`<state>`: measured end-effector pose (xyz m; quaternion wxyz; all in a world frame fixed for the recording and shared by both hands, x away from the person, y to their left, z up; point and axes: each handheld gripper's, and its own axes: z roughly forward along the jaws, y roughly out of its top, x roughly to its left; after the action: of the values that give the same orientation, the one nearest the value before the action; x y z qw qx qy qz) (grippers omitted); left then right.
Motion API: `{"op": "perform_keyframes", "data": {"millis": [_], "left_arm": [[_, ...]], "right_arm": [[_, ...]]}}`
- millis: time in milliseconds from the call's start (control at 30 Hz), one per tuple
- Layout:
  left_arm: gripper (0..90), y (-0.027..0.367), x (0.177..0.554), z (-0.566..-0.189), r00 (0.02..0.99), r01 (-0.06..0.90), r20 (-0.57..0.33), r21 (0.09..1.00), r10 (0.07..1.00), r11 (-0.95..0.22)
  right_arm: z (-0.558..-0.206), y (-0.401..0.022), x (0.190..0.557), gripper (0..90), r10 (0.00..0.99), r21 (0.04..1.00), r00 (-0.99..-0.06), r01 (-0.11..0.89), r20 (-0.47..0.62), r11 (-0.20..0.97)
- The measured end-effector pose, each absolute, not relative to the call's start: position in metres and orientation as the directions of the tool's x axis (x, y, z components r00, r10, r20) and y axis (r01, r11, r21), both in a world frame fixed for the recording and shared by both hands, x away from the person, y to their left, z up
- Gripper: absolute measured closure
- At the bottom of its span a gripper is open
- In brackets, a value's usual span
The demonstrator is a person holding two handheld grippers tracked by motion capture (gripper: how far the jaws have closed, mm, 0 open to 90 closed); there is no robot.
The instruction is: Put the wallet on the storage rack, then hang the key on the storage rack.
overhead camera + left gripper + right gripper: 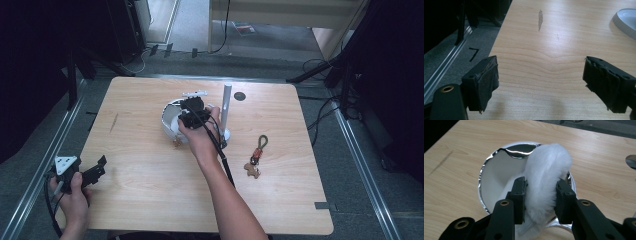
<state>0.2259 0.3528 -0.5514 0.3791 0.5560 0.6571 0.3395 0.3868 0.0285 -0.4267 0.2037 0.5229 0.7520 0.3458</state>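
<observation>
While the right gripper (pixel 541 195) hangs over the white bowl (pixel 496 173) near the middle of the desk (pixel 150 190), its two black fingers (pixel 520 195) are pressed narrowly into a fluffy white puff (pixel 547 172), one on each side, so the fur bulges out above them. In the right gripper view the puff stands tilted over the bowl's 3 o'clock side, its lower end reaching down past the rim toward 6 o'clock, and the bowl's shiny inner wall glints at 12 o'clock. In the high view the right hand (pixel 200 137) covers the bowl's 3 o'clock edge, and a grey upright post (pixel 226 107) on a round base rises just beside the bowl at 3 o'clock. Beyond the post, toward 1 o'clock, a small dark disc (pixel 240 96) lies on the wood, and a white flat piece (pixel 195 93) lies at the bowl's 12 o'clock. A key ring with a green loop and a brown charm (pixel 256 157) lies well apart at 4 o'clock of the bowl. The left gripper (pixel 92 172) sits at the desk's 8 o'clock corner, well apart from the bowl, held in the left hand (pixel 75 197); in the left gripper view its fingers (pixel 485 82) stand wide over bare wood with nothing between them, and the bowl's rim shows at 2 o'clock.
</observation>
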Motion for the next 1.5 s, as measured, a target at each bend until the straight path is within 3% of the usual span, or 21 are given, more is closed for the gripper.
{"op": "perform_keyframes", "data": {"millis": [233, 367, 600, 633, 767, 833, 1167, 1233, 1300, 1500], "left_arm": [[13.8, 0.353, 0.226, -0.551, -0.09, 0.476, -0.12, 0.867, 0.989, 0.149], [13.8, 0.353, 0.226, -0.551, -0.089, 0.475, -0.121, 0.867, 0.989, 0.149], [13.8, 0.353, 0.226, -0.551, -0.089, 0.474, -0.123, 0.867, 0.988, 0.15], [13.8, 0.353, 0.226, -0.551, -0.089, 0.473, -0.123, 0.868, 0.988, 0.151], [13.8, 0.353, 0.226, -0.551, -0.09, 0.474, -0.123, 0.868, 0.988, 0.151], [13.9, 0.353, 0.226, -0.551, -0.089, 0.475, -0.12, 0.867, 0.989, 0.148], [13.9, 0.353, 0.224, -0.551, -0.083, 0.47, -0.127, 0.87, 0.988, 0.151], [13.9, 0.353, 0.224, -0.551, -0.082, 0.473, -0.125, 0.869, 0.989, 0.149], [13.9, 0.353, 0.224, -0.551, -0.082, 0.473, -0.125, 0.868, 0.989, 0.149], [13.8, 0.353, 0.224, -0.551, -0.082, 0.474, -0.123, 0.868, 0.989, 0.148]], "right_arm": [[-0.436, 0.027, 0.393, 62.1, 0.93, 0.728, -0.365, 0.646, 0.031, 0.229], [-0.435, 0.025, 0.389, 49.6, 0.913, 0.753, -0.407, 0.611, 0.032, 0.246], [-0.43, 0.011, 0.376, 44.9, 0.91, 0.778, -0.409, 0.591, 0.061, 0.214], [-0.43, 0.008, 0.374, 46.7, 0.912, 0.779, -0.405, 0.591, 0.064, 0.208], [-0.429, 0.001, 0.366, 67.7, 0.906, 0.768, -0.407, 0.614, 0.114, 0.18], [-0.429, 0.005, 0.366, 72.2, 0.902, 0.766, -0.415, 0.616, 0.116, 0.185], [-0.432, 0.017, 0.372, 75.3, 0.908, 0.761, -0.41, 0.615, 0.083, 0.208], [-0.432, 0.017, 0.374, 73.3, 0.907, 0.758, -0.412, 0.619, 0.091, 0.205], [-0.429, 0.015, 0.373, 63.7, 0.903, 0.767, -0.416, 0.613, 0.105, 0.193], [-0.427, 0.013, 0.368, 51.2, 0.897, 0.765, -0.43, 0.609, 0.097, 0.209]]}}
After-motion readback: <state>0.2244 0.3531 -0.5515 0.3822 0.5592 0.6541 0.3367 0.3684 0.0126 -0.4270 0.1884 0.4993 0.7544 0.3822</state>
